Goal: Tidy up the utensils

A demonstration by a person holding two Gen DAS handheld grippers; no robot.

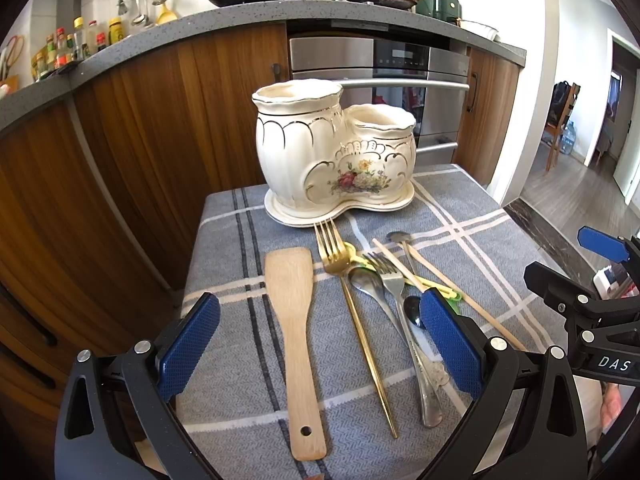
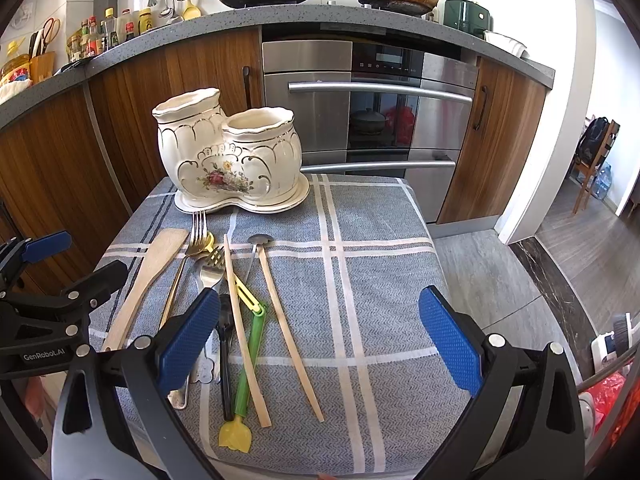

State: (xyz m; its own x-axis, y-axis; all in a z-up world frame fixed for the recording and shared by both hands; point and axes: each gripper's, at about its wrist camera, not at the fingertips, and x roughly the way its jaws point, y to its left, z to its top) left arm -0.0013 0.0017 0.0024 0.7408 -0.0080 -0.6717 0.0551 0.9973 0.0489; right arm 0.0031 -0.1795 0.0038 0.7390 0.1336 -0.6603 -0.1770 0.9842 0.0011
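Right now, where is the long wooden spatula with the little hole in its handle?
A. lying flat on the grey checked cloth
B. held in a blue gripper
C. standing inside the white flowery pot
A: the wooden spatula lies flat on the grey checked cloth, in front of the white flowery ceramic holder, with no gripper touching it.

Bare cloth (image 2: pixel 360 280) fills the frame's right half; utensils (image 2: pixel 224 300) crowd the left, the ceramic holder (image 2: pixel 228 152) upper left.
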